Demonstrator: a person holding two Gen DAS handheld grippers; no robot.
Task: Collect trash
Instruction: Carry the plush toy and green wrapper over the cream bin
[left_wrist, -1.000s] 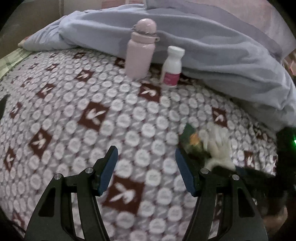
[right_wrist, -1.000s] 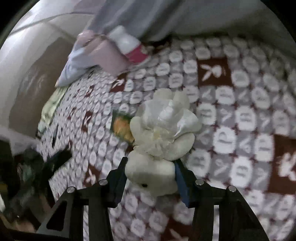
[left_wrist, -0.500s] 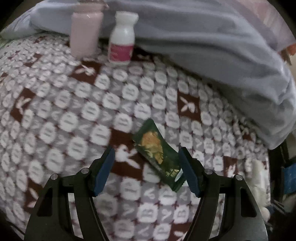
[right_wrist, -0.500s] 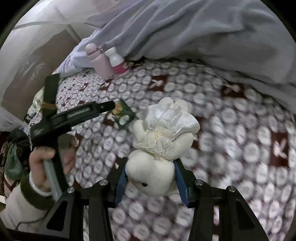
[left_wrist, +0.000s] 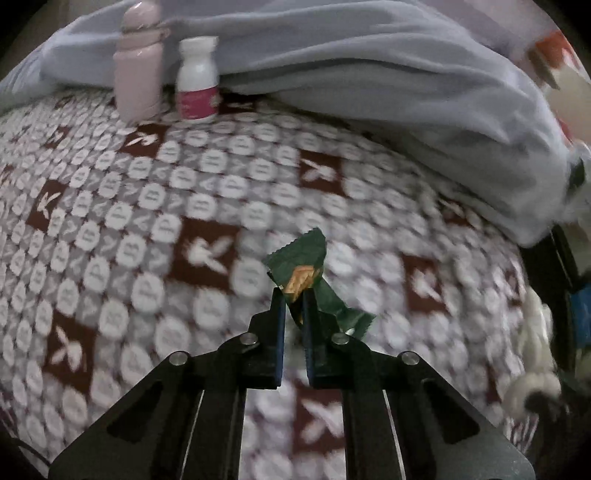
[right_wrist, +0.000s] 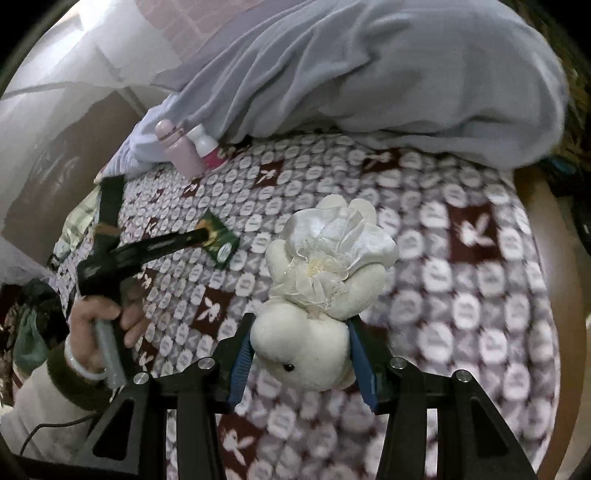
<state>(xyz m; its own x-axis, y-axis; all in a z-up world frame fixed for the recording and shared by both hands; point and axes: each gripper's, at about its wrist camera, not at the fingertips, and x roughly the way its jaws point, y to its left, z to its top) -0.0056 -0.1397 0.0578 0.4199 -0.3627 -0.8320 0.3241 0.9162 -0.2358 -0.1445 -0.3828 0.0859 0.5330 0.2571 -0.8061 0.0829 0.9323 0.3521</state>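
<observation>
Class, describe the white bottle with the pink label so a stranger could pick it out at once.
Find the crumpled lilac-grey duvet on the patterned bedspread. At its edge two containers stand together. The white plastic bottle is shorter, with a pink label, unlike the all-pink flask beside it.

The patterned bed carries 2 bottles and a grey quilt.

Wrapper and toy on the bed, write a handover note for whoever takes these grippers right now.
Left gripper: jaws have just closed, shut on the green wrapper, at the bedspread.
Right gripper: shut on the white plush toy, held above the bedspread.
Pink bottle and white bottle stand by the blanket, untouched.
Done: wrapper and toy gripped.
Left: carry the wrapper to the trash; no bin in view.
</observation>
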